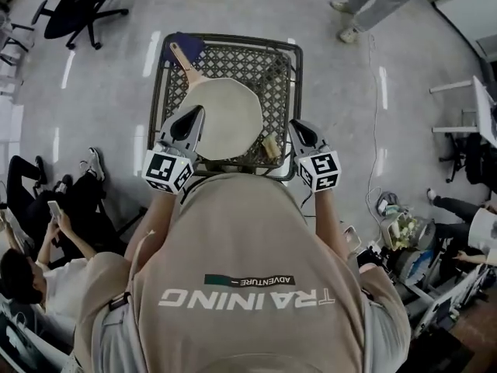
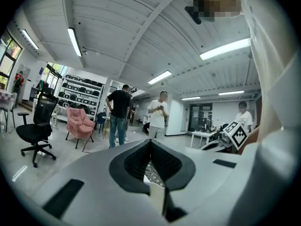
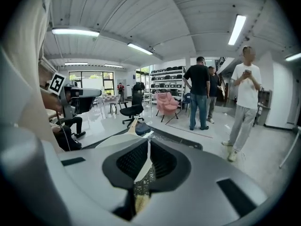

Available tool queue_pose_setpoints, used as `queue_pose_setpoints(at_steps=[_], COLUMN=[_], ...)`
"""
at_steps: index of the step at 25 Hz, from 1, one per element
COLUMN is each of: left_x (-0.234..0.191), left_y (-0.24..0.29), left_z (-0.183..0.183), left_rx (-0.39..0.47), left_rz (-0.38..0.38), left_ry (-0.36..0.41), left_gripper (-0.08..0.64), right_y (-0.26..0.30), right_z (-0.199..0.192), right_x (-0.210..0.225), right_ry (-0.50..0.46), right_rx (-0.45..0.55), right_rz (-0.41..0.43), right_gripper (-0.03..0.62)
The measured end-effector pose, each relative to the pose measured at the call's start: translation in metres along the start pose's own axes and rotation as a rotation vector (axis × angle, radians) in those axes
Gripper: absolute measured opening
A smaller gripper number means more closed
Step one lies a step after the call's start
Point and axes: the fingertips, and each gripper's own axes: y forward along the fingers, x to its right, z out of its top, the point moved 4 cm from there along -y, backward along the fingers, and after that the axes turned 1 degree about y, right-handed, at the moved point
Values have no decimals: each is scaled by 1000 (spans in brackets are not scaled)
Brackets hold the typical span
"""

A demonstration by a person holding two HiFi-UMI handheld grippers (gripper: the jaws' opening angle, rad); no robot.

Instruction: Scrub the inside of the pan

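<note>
1. Found the white pan (image 1: 225, 119) lying flat on the black wire-mesh bench (image 1: 279, 61), inside facing up, wooden handle (image 1: 186, 62) pointing toward the far left corner.
2. Noted a blue item (image 1: 186, 45) at the end of that handle; could not tell its kind.
3. Recorded a tan block (image 1: 271, 148) on the mesh, just beside the pan's near right rim.
4. Located the left tongs (image 1: 192, 116) over the pan's near left rim, pointing level. Confirmed in the left gripper view those tongs (image 2: 150, 142) pressed together at the tips, pinching nothing. Could not tell whether touching the pan or apart from it.
5. Located the right tongs (image 1: 300, 128) at the bench's near right side, near the tan block, tilted downward. Confirmed in the right gripper view those tongs (image 3: 148, 142) pressed together and empty, with mesh and a strip of tan showing below the tips.
6. Sighted the pan again in the right gripper view, ahead and left of the tips.
7. Logged a black office chair (image 1: 78, 6) on the floor (image 1: 116, 92) well apart from the bench, with one person (image 1: 373, 2) standing beyond the far right corner.
</note>
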Motion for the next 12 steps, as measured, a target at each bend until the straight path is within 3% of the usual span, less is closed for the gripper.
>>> queue_pose_setpoints(at_steps=[3, 7, 12], left_x=[5, 8, 8], left_y=[-8, -19, -29], left_z=[0, -4, -11], left_rx=[7, -7, -56], left_rz=[37, 67, 94], left_ry=[-1, -5, 25], left_gripper=[17, 17, 17], right_y=[7, 21, 36], right_z=[-25, -62, -96], right_x=[6, 4, 4], right_ry=[44, -23, 49], right_rx=[-45, -145, -193], right_rz=[32, 69, 102], right_gripper=[20, 20, 20])
